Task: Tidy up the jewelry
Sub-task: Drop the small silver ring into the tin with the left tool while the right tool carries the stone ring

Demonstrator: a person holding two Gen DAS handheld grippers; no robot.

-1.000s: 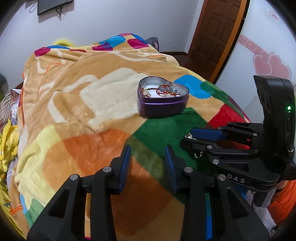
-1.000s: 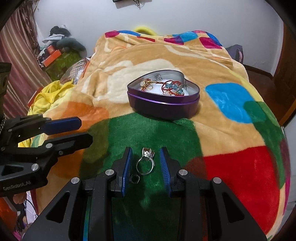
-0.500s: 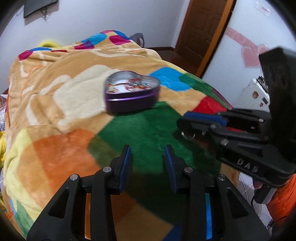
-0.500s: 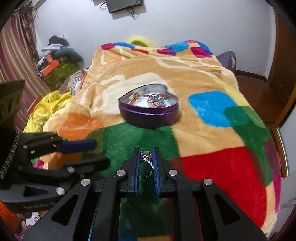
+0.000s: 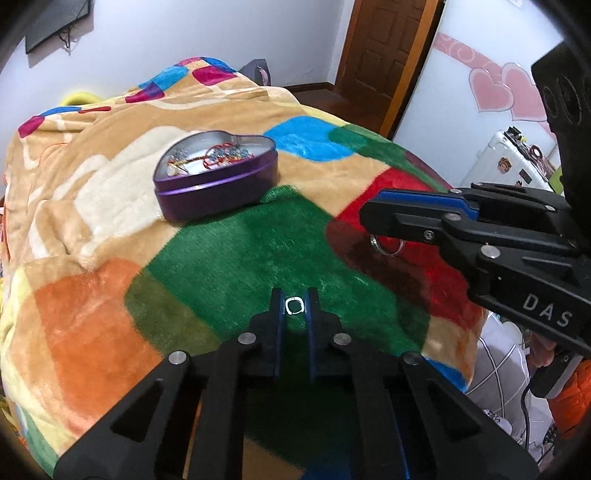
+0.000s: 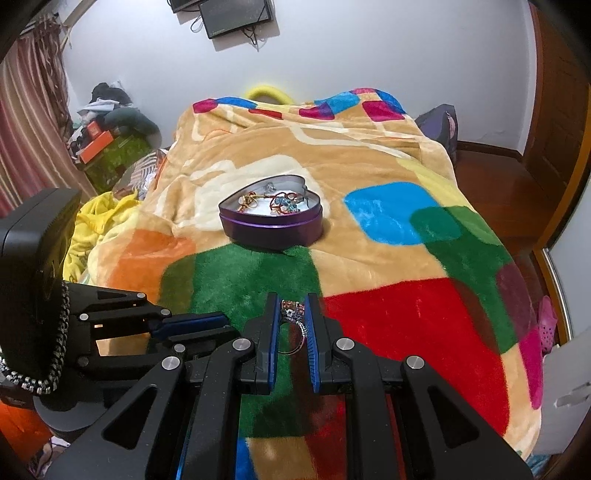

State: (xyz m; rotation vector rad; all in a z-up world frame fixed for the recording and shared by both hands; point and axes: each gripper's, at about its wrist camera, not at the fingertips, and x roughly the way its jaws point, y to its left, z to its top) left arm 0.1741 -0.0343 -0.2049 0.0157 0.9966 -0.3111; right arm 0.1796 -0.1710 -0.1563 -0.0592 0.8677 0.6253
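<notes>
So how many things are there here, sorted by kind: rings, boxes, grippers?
Rings: 2, a small ring and a jeweled ring
Heart-shaped tins: 1
Grippers: 2, left gripper, right gripper
Total: 5

This was a home bedroom: ahead of the fingers spread a bed under a plush patchwork blanket (image 6: 369, 240), with a striped curtain (image 6: 26, 122) and heaped clothes and boxes (image 6: 107, 133) off to their left, a wooden door (image 5: 388, 48) beyond to their right, pink heart decals (image 5: 509, 92) and a wall-mounted screen (image 6: 236, 18)
</notes>
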